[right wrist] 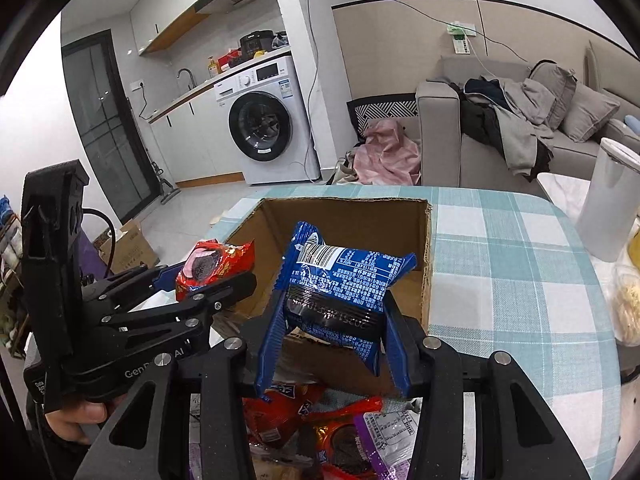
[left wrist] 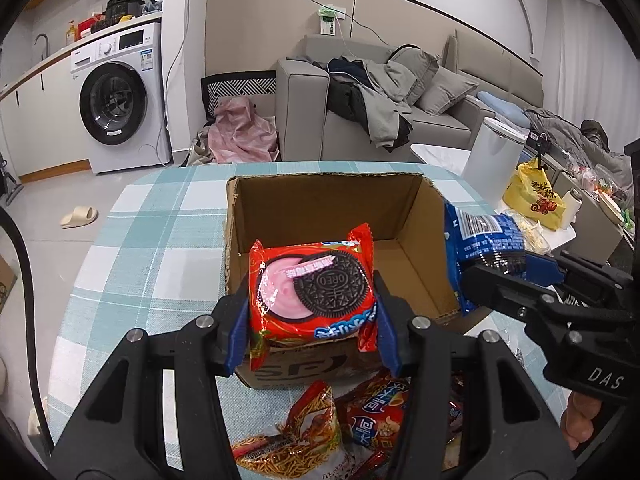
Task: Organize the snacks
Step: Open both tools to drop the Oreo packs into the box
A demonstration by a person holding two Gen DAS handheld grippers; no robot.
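Observation:
An open cardboard box [left wrist: 328,204] stands on the checked tablecloth; it also shows in the right wrist view [right wrist: 352,216]. My left gripper [left wrist: 312,312] is shut on a red Oreo pack [left wrist: 312,288], held over the box's near edge. The red pack also shows in the right wrist view [right wrist: 212,266]. My right gripper [right wrist: 332,320] is shut on a blue Oreo pack [right wrist: 340,284], held over the box's near right side. The blue pack also shows in the left wrist view [left wrist: 480,248]. Loose snack packs [left wrist: 316,428] lie on the table in front of the box.
More snack packs [right wrist: 320,428] lie under the right gripper. A white cylindrical bin [right wrist: 608,204] stands right of the table. A yellow bag [left wrist: 536,196] sits on a side table. A sofa [left wrist: 384,96] and a washing machine [left wrist: 120,100] stand behind.

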